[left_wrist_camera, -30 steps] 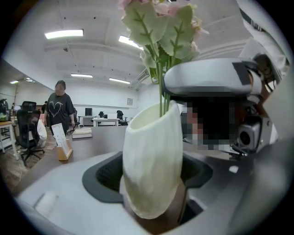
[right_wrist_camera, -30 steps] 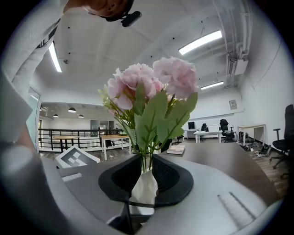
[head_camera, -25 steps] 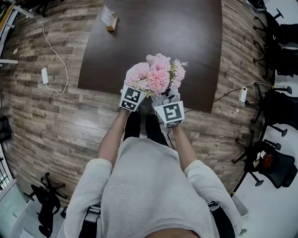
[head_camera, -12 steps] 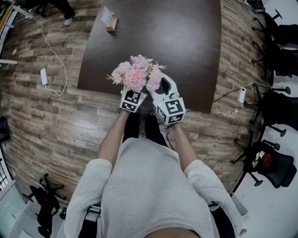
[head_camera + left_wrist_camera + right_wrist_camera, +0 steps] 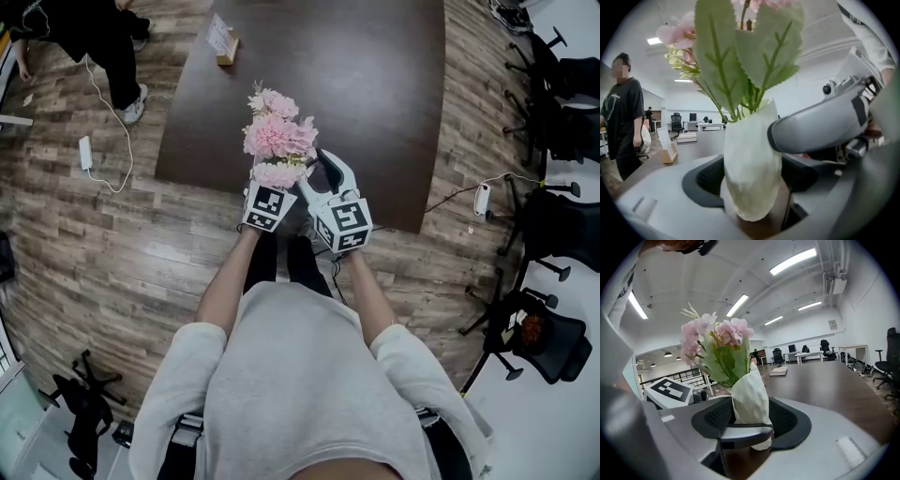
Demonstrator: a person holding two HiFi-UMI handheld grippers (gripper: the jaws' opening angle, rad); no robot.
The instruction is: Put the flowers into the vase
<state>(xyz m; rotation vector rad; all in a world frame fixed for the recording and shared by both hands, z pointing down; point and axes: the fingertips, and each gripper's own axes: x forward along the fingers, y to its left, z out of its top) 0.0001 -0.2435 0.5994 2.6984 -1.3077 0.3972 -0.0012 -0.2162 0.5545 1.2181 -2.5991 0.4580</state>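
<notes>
floor [image 5: 103,253]: wood planks | table [image 5: 384,84]: dark brown | chairs [image 5: 562,220]: black, right | light: ceiling strips [image 5: 793,261]

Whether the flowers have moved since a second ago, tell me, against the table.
Yes. In the head view the flowers have shifted left along the table's near edge, toward the card stand at its far corner.

**Supporting surfaces.** A dark brown table [image 5: 375,84] stands on a wood-plank floor [image 5: 112,244]. Near the table's far left corner is a small card stand [image 5: 221,39] with a wooden base. At the near edge is a white vase [image 5: 750,164] of pink flowers [image 5: 277,141]; whether its base touches the tabletop cannot be told. On the floor are a white power strip [image 5: 89,153] with its cable at left, a second power strip [image 5: 482,198] at right, and black office chairs [image 5: 561,94] along the right side.
</notes>
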